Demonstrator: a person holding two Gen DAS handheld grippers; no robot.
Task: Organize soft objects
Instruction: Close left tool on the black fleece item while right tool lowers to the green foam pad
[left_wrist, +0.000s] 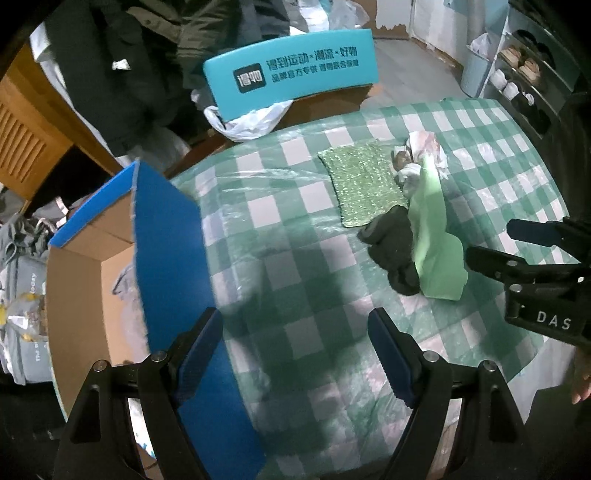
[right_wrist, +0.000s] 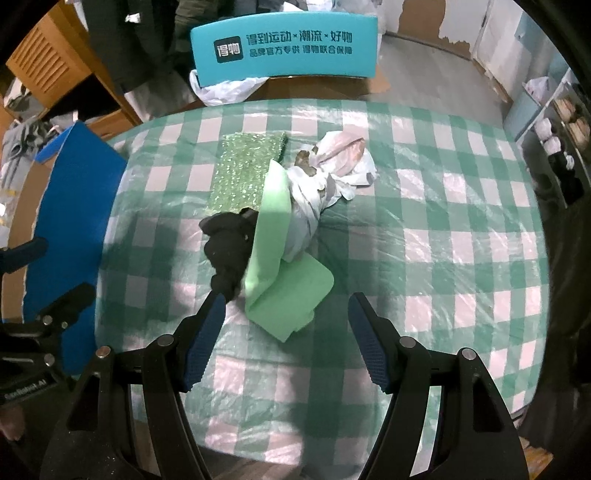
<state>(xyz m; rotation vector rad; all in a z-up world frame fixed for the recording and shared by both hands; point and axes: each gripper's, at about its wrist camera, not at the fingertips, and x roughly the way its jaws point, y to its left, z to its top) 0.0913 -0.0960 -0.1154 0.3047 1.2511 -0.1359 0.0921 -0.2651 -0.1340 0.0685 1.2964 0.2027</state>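
A pile of soft things lies on the green-checked table (right_wrist: 443, 221): a light green cloth (right_wrist: 280, 291), a black glove (right_wrist: 229, 251), a sparkly green cloth (right_wrist: 243, 173) and a white patterned rag (right_wrist: 332, 162). My right gripper (right_wrist: 286, 341) is open, just short of the light green cloth. My left gripper (left_wrist: 295, 354) is open and empty over the table's left edge, by the blue flap (left_wrist: 173, 251) of a cardboard box (left_wrist: 81, 280). The pile also shows in the left wrist view: light green cloth (left_wrist: 436, 243), black glove (left_wrist: 395, 251), sparkly cloth (left_wrist: 362, 181).
The open cardboard box stands left of the table with its blue flap up (right_wrist: 70, 206). A teal box (right_wrist: 284, 44) and a white plastic bag (right_wrist: 225, 88) lie behind the table. A shoe rack (right_wrist: 561, 136) is at the right, wooden furniture (right_wrist: 55, 66) at the left.
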